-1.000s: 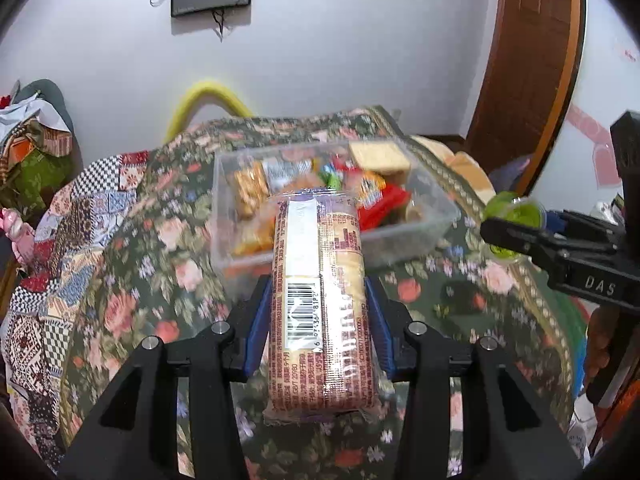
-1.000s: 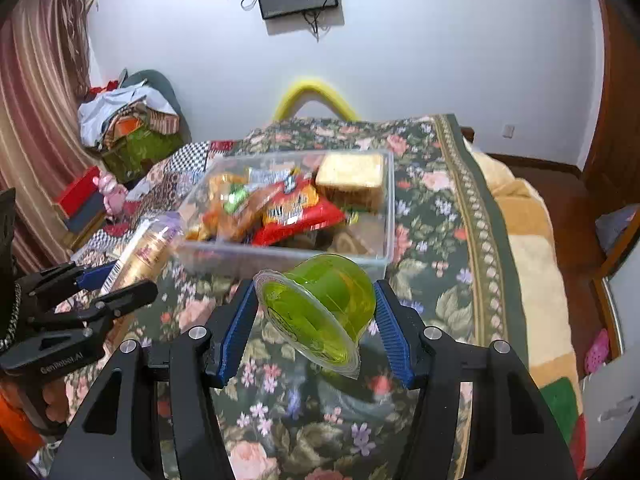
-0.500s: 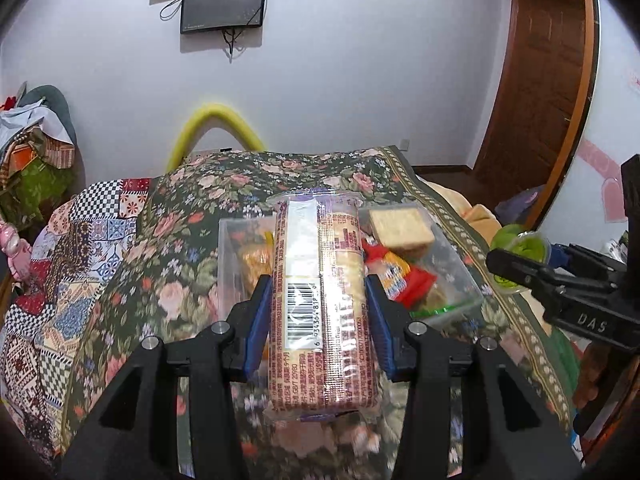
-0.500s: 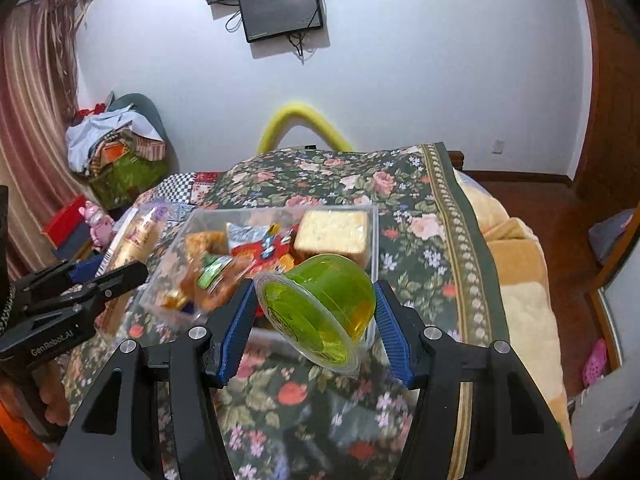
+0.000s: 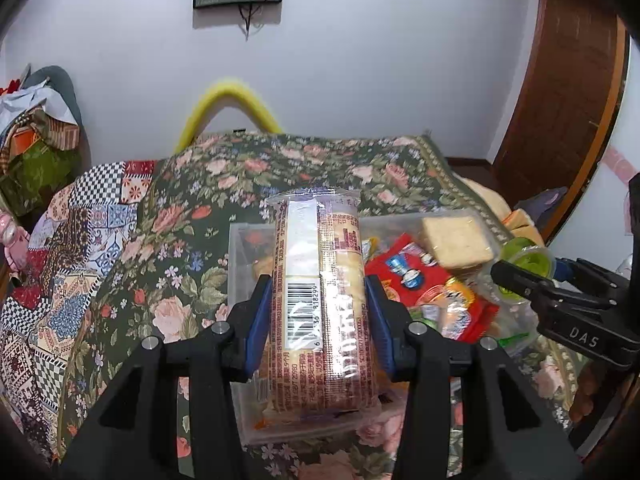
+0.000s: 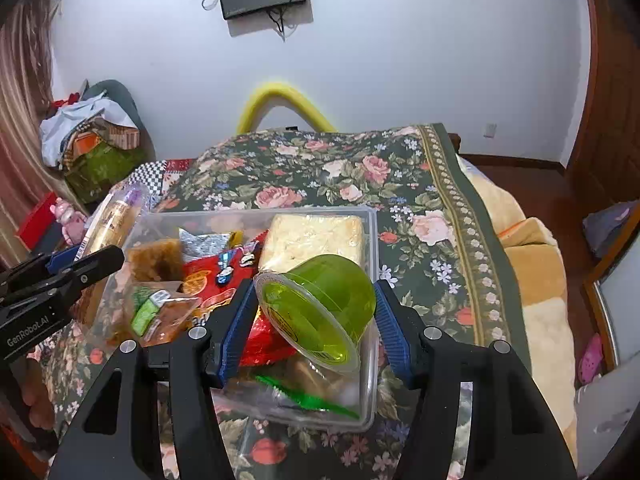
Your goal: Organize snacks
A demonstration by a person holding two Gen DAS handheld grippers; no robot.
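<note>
My left gripper (image 5: 318, 320) is shut on a long pack of biscuits (image 5: 320, 300) and holds it over the left end of a clear plastic box (image 5: 236, 240) full of snacks. My right gripper (image 6: 316, 312) is shut on a green jelly cup (image 6: 320, 308), tilted, above the box's near right part (image 6: 370, 360). The box holds a red snack bag (image 5: 404, 276), a pale cracker pack (image 6: 316, 236) and several small wrapped snacks. Each gripper shows in the other's view: the right one (image 5: 528, 272) with the cup, the left one (image 6: 84, 256) with the biscuits.
The box stands on a bed with a floral cover (image 6: 332, 164) and a patchwork quilt (image 5: 80, 220) at its left. A yellow curved tube (image 6: 280, 96) rises behind the bed. A wooden door (image 5: 560, 100) is at the right, piled clothes (image 6: 92, 136) at the left.
Both grippers have risen and moved forward over the box, still holding their snacks. The box now lies beneath them rather than ahead.
</note>
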